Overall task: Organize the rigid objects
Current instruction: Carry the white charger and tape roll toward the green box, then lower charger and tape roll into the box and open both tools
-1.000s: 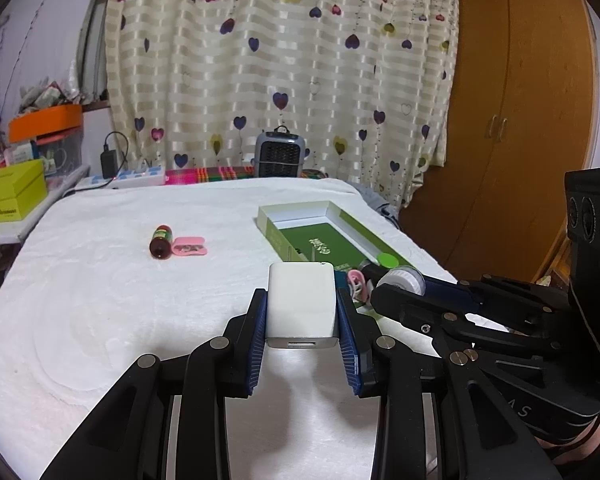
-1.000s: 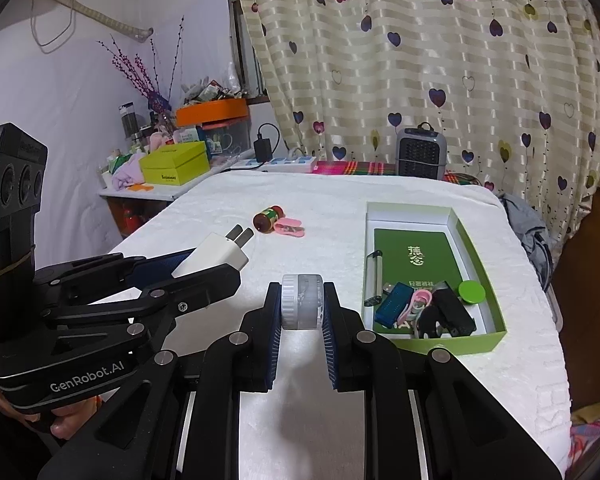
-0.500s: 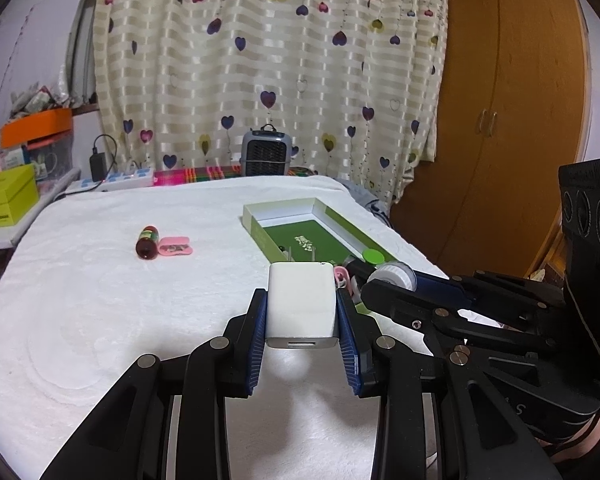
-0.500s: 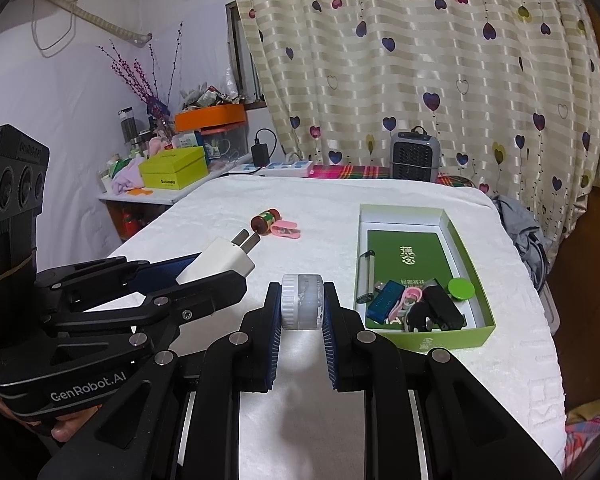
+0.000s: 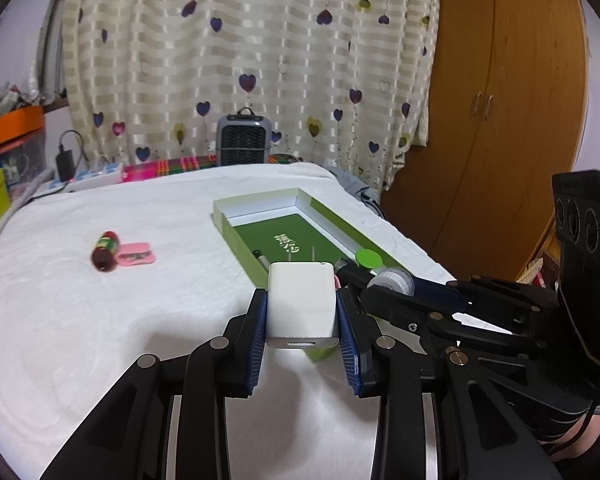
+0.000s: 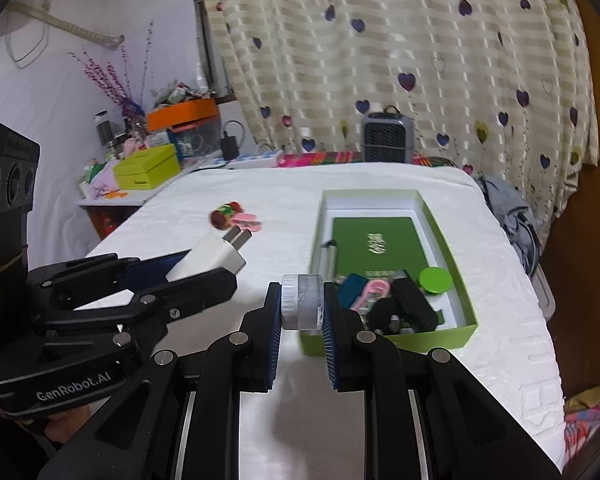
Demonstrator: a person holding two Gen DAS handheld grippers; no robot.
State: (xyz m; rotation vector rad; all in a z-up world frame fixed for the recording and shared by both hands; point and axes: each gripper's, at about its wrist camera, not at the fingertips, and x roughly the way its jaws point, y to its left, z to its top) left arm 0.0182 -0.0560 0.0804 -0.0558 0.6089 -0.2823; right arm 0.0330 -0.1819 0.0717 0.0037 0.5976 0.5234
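Left tongs (image 5: 302, 312) clamped on white charger (image 5: 301, 304), right tongs (image 6: 302, 304) shut on clear capped jar (image 6: 302, 301), both poised at near edge of green box (image 6: 466, 330), frame centre. Bare white surface (image 5: 80, 320) lower left. "GenRobot.AI" legible on left tongs' body.

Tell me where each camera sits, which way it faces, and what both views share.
Left wrist: rides on the left gripper, looking along its fingers over the white charger toward the green box, curtain and wardrobe; the right gripper shows at its right.
Right wrist: rides on the right gripper, looking over the tape roll toward the box and curtain; the left gripper and part of a hand show at its left.
Shared: box, small bottle, pink case, heater, white tablecloth.
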